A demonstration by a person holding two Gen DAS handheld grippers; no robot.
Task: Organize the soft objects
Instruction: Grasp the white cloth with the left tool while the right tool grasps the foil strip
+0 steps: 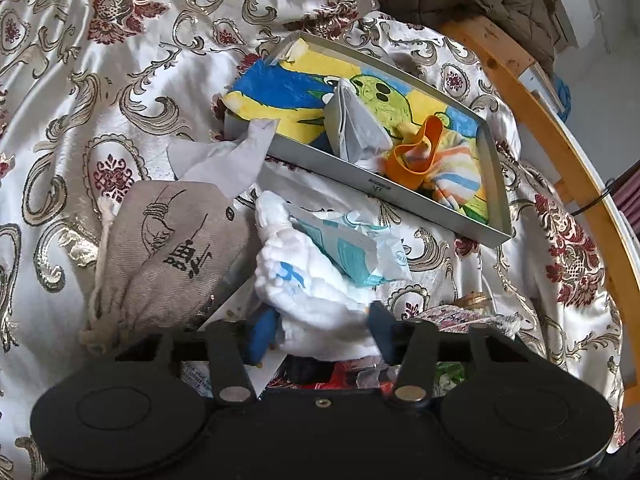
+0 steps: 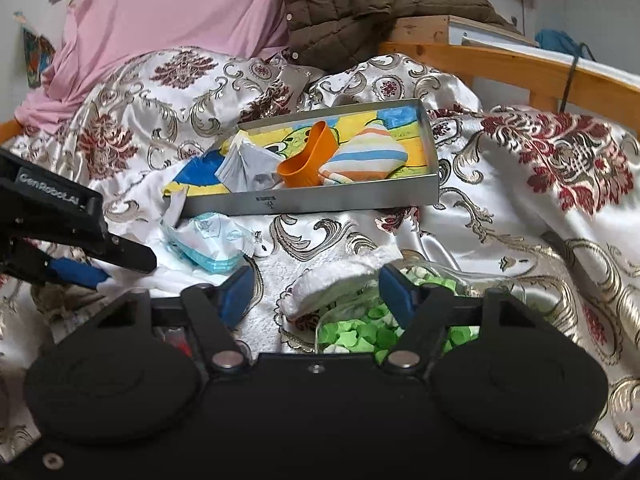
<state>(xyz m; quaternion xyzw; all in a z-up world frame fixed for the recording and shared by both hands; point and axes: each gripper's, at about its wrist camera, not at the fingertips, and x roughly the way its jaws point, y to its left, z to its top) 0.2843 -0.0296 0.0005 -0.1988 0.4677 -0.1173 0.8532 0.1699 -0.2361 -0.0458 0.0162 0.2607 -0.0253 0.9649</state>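
My left gripper sits low over the patterned bedspread, its blue pads pressed on either side of a crumpled white cloth. A pale blue wipes packet lies on that cloth. My right gripper stands open over a folded white fluffy towel. Its right pad is at the towel's end and its left pad is apart from it. A grey tray beyond holds a striped sock, an orange band and a folded grey cloth on a cartoon cloth.
A grey drawstring pouch lies left of the white cloth, with a grey rag above it. A glass jar of green paper stars lies under my right gripper. A brown quilted jacket, a pink pillow and the wooden bed rail are behind.
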